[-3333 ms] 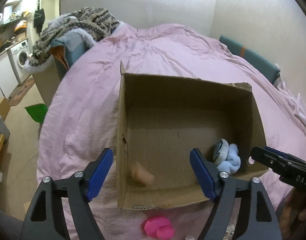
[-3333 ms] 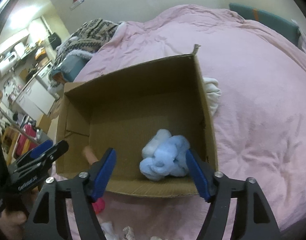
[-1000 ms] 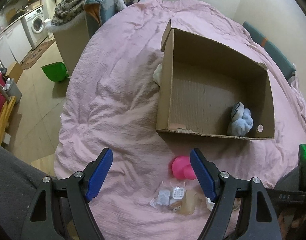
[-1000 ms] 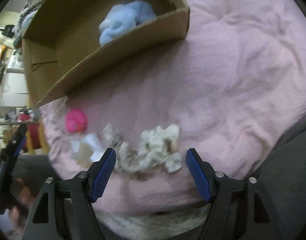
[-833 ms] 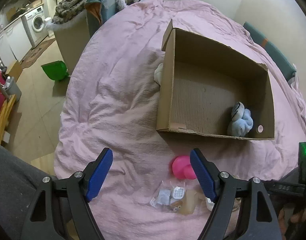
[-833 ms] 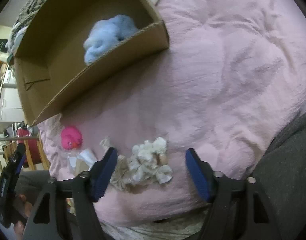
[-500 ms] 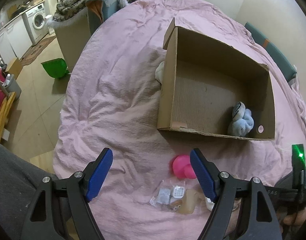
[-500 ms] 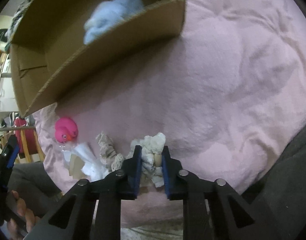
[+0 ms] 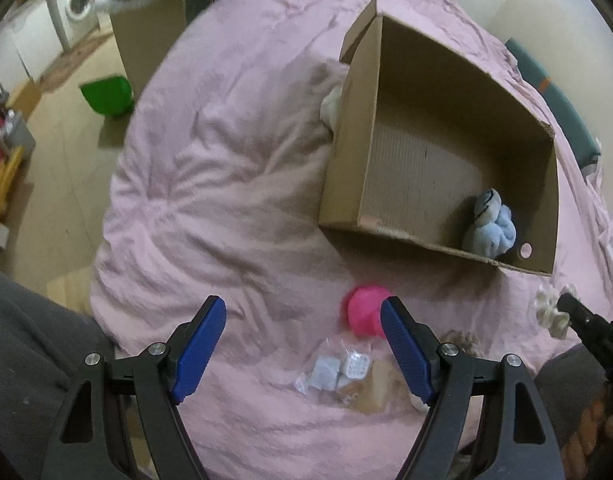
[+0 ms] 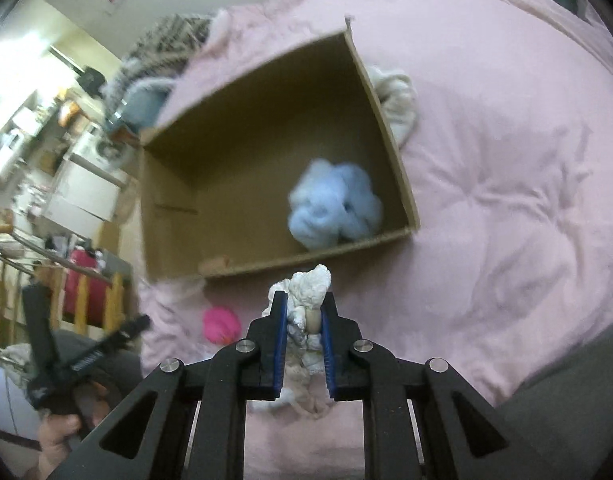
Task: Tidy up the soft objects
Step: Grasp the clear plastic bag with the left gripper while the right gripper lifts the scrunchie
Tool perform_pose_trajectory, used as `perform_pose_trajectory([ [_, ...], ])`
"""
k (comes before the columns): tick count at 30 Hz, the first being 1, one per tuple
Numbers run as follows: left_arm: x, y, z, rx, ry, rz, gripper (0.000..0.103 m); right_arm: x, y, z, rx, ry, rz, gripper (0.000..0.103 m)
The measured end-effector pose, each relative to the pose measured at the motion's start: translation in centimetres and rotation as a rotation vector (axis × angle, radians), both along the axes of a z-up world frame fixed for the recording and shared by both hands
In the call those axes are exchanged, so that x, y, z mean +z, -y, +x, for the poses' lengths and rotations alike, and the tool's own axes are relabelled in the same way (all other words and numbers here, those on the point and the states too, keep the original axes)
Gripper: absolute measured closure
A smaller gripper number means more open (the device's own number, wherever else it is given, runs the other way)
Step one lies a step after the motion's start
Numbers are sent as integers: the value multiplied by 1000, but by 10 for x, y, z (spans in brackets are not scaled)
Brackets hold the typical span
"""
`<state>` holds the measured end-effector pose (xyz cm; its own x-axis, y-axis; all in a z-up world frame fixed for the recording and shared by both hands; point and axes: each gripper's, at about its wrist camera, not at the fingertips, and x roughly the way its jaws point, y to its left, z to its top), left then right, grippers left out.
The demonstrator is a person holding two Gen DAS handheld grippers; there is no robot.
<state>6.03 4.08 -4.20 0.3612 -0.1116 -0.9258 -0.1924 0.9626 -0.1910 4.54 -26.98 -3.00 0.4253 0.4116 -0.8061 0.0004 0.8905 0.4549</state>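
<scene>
An open cardboard box (image 9: 346, 152) (image 10: 390, 128) sits on a pink bedspread (image 9: 226, 184). A light blue plush (image 9: 491, 229) (image 10: 334, 206) lies in its near right corner, and a small tan piece (image 10: 215, 265) lies by its near wall. My right gripper (image 10: 303, 304) is shut on a white fluffy plush (image 10: 311, 285) and holds it above the bed just in front of the box; it also shows in the left wrist view (image 9: 551, 310). My left gripper (image 9: 302, 332) is open and empty above the bed. A pink rubber duck (image 9: 364, 309) (image 10: 221, 323) lies near its right finger.
A clear bag of small items (image 9: 338, 372) and a tan fuzzy toy (image 9: 460, 338) lie on the bed in front of the box. A white cloth (image 10: 398, 98) sits against the box's outer side. A green bin (image 9: 106, 96) stands on the floor at left.
My right gripper closed on the white fluffy plush and lifted it from the bed toward the box. My left gripper stayed open and shifted slightly.
</scene>
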Motion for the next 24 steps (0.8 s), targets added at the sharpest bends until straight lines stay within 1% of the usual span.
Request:
perform_pose_trajectory([
  [3, -9, 2, 0, -13, -48, -24, 28, -8, 4, 0, -9, -8, 19, 86],
  [4, -13, 4, 0, -22, -64, -29, 30, -10, 4, 1, -11, -14, 16, 86],
  [7, -30, 15, 1, -77, -144, -49, 37, -10, 3, 2, -3, 1, 28, 86],
  [10, -47, 27, 1, -129, -216, -54, 42, -15, -4, 1, 5, -8, 21, 86],
  [15, -69, 43, 4, -171, -288, -30, 52, -14, -4, 0, 2, 0, 31, 86],
  [17, -74, 48, 4, -181, -292, -21, 56, -15, -4, 0, -3, -3, 36, 86],
  [19, -75, 53, 5, -187, -283, -24, 56, -16, -4, 1, -3, -6, 36, 86],
  [21, -78, 58, 5, -200, -276, -25, 63, -16, -4, 1, -1, -6, 36, 86],
  [22, -80, 59, 6, -207, -276, -29, 72, -16, -4, 1, 1, -6, 35, 86],
  [23, -81, 62, 6, -222, -272, -50, 83, -16, -5, 1, 3, -7, 34, 86],
  [24, -80, 65, 6, -233, -269, -61, 86, -17, -6, 1, 6, -7, 32, 86],
])
